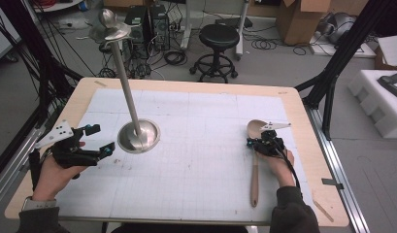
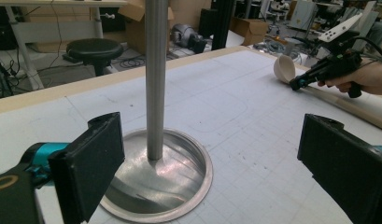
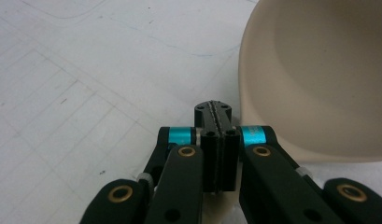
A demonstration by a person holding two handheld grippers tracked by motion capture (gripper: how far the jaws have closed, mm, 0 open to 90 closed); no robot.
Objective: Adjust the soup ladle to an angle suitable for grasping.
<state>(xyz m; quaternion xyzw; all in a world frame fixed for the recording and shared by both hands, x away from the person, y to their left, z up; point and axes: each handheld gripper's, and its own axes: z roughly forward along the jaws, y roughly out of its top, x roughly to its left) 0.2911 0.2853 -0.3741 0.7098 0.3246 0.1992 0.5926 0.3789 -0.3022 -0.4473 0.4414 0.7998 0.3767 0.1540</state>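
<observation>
My left tongs (image 1: 100,140) spread wide, metal stand (image 1: 138,136) just off them at 3 o'clock, my right tongs (image 3: 218,122) pressed together, empty, wooden spoon (image 1: 255,160) flat on tabletop (image 1: 196,87) beneath, bowl at 12.

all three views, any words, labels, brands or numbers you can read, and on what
None can be read.
Mat: printed grid lines and curved outlines, no text.
Cardboard boxes behind the table: any print is too small and blurred.
Left gripper, right gripper, metal stand and wooden spoon: no lettering visible.
</observation>
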